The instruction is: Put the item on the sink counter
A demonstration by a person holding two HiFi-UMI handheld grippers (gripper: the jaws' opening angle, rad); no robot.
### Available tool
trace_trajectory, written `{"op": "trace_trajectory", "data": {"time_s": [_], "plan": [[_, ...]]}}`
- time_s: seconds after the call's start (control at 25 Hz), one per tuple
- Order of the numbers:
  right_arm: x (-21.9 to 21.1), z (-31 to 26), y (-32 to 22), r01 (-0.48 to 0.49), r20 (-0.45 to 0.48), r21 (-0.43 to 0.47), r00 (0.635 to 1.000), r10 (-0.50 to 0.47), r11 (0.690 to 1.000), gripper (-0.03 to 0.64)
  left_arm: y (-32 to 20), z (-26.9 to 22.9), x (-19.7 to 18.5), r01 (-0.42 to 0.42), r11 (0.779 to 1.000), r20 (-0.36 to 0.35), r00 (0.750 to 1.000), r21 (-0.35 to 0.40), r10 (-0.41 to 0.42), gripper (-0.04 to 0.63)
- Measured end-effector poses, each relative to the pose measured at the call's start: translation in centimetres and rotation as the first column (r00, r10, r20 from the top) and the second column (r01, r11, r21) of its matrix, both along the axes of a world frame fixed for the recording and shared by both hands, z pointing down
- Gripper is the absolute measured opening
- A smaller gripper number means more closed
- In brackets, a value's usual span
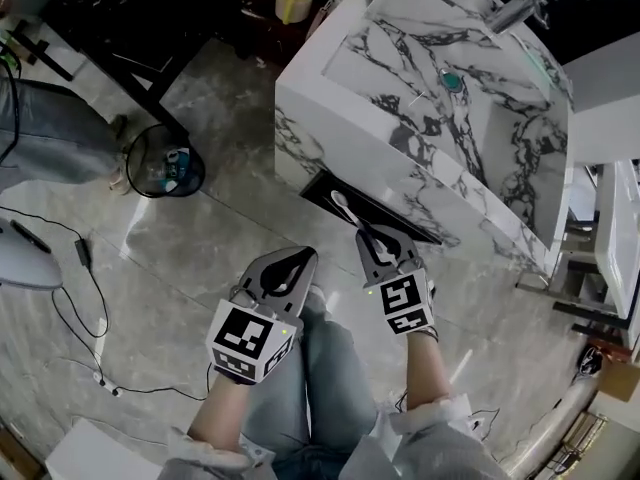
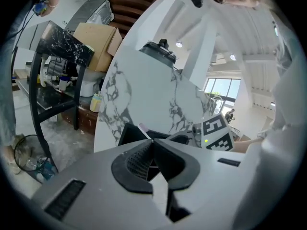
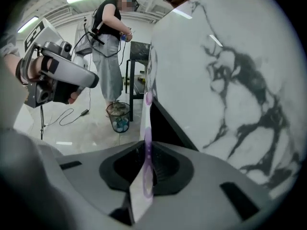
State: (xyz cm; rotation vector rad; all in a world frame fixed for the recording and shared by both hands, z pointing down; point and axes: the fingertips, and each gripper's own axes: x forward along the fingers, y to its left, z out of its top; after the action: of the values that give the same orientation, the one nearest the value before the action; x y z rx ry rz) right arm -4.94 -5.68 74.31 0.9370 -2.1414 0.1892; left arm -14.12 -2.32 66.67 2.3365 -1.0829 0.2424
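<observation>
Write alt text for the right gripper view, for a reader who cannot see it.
The right gripper has its jaws shut on a slim white and purple item that points forward beside the marble sink unit. Left of it are the left gripper, a standing person and a wire bin on the floor.

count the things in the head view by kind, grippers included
grippers: 2, the left gripper and the right gripper
slim white item, clamped in the right gripper: 1
marble sink counter: 1
faucet: 1
wire waste basket: 1
total: 6
</observation>
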Motion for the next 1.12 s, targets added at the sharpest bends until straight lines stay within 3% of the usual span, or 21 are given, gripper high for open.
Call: {"op": "trace_trajectory", "data": {"time_s": [0.16,0.32,0.56,1.12], "plan": [[0.5,3.5,-1.1,0.014,-0.067,0.016,0.998,-0.012,1.000,0.052,-0.3,3.3,-0.4,0.006,1.000,0.004,1.000,-0.008,-0.006,0.020],[0.4,5.9,-2.3,0.014,-0.077,0.023,0.997,-0.012,1.000,0.052,-0.9,5.5,-0.4,0.019,1.000,-0.002,1.000,-0.003,-0.019,0.020],[1.4,9.2,-4.2,-0.058,-0.056,0.023,0.997,0.059,0.998,0.052,-2.2,7.9,1.1,0.024,1.000,-0.015,1.000,0.008,-0.024,0.020],[3.7,14.2,-6.9,-0.151,-0.188,0.011,0.971,0.150,0.989,0.054,-3.5,11.3,3.7,0.035,0.999,-0.018,0.999,-0.032,-0.036,0.020]]}}
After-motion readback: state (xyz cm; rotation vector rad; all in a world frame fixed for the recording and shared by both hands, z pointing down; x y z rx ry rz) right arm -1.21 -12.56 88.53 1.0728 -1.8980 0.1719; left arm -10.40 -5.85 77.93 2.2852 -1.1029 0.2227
